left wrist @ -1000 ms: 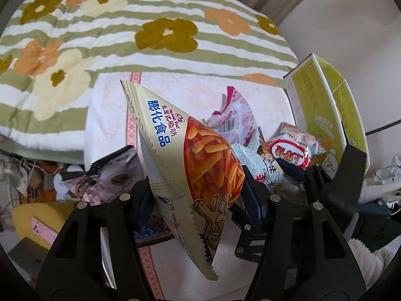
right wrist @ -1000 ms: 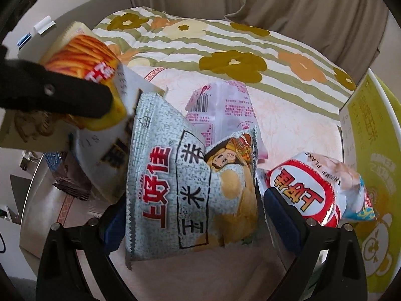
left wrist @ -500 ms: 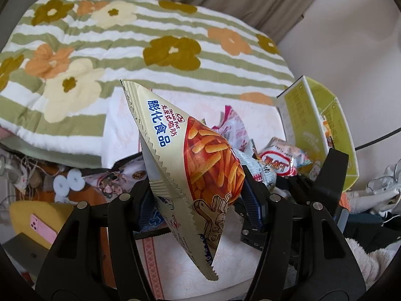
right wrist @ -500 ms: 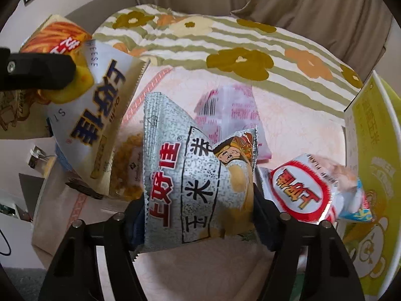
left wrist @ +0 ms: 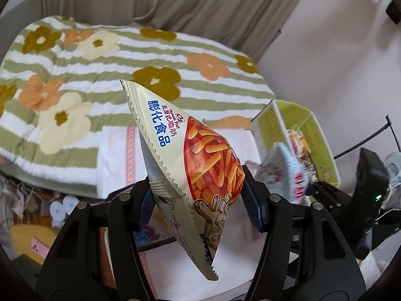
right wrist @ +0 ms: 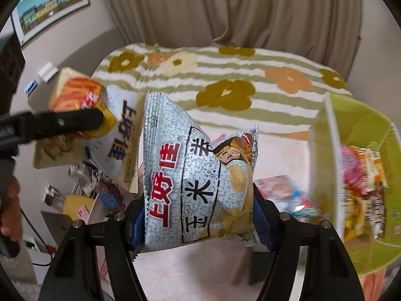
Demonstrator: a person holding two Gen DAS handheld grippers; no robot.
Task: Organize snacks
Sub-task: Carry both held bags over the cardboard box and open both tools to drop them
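Observation:
In the left wrist view, my left gripper is shut on a cream bag of orange snack sticks, held off the table with one corner pointing up. In the right wrist view, my right gripper is shut on a speckled grey chip bag, also in the air. That grey bag shows blurred at the right of the left view. The cream bag and the left gripper's black finger show at the left of the right view. An open green box on the right holds several snack packs.
A pink and blue snack packet lies on the pale pink cloth beside the green box. Behind is a bed with a striped flower blanket and curtains. Floor clutter lies at the lower left. A person's hand is at the left edge.
The right jaws closed on the grey bag and lifted it off the cloth. Both grippers rose with their bags. The inside of the green box has come into view.

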